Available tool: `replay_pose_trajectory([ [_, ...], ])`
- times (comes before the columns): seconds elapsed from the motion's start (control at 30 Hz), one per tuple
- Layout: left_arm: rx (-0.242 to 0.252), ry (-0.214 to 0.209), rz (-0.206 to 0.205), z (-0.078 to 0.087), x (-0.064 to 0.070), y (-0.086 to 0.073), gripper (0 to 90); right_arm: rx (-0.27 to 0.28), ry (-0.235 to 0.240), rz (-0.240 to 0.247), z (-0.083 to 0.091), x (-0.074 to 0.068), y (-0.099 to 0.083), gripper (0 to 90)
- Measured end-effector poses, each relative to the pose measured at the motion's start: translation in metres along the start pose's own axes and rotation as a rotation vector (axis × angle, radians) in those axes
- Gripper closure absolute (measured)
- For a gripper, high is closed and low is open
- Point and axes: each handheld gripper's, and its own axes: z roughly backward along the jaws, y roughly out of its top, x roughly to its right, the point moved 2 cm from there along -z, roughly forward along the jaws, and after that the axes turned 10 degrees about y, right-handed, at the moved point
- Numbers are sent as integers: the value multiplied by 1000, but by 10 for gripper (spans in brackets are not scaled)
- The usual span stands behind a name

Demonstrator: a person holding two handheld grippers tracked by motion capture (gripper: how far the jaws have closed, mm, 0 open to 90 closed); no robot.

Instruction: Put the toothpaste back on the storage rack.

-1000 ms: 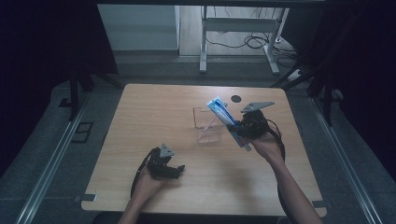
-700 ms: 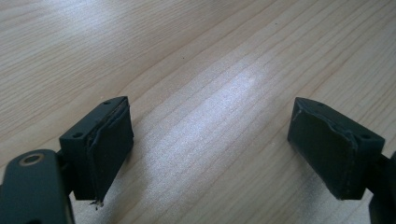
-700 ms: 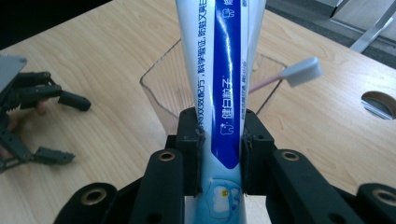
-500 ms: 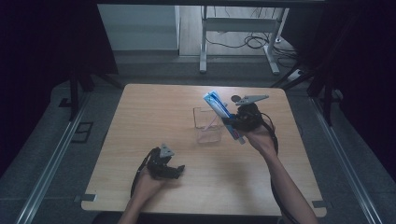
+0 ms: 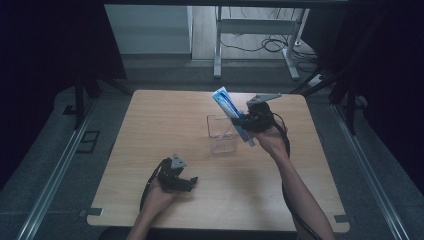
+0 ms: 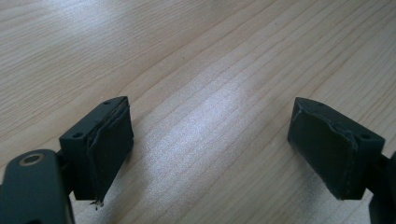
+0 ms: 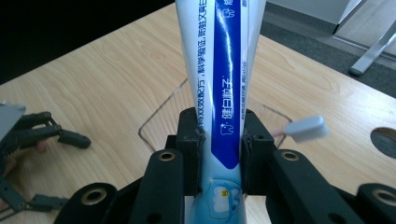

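Right of centre in the high view, the right gripper point(image 5: 248, 124) pinches a blue-and-white toothpaste tube point(image 7: 219, 70) between its jaws, held tilted above the clear, square plastic container point(image 5: 221, 133) on the light wooden table point(image 5: 150, 125). A toothbrush with a pale grey head point(image 7: 306, 128) leans inside that container. The left gripper point(image 6: 210, 154), at lower left, rests with jaws spread and empty. The glossy tube could slip, or knock the light container over on lowering.

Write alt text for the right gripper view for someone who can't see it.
The right tongs clamp a blue and white toothpaste tube that points up and away over a wooden table. Just beyond sits a clear container with a toothbrush head sticking out. The left tongs rest at the far left.
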Motion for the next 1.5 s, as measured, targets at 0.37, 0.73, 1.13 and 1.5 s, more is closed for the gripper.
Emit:
replay_pose_trajectory([
  [0.37, 0, 0, 0, 0, 0, 0, 141, 20, -4, -1, -14, 3, 11, 737],
  [0.73, 2, -2, 2, 0, 0, 0, 141, 44, -18, 1, -27, 9, 20, 737],
  [1.13, -2, -2, -2, 0, 0, 0, 141, 65, -22, 2, -47, 14, 24, 737],
  [1.5, -2, -2, -1, 0, 0, 0, 141, 71, -30, 20, -63, 16, 25, 737],
])
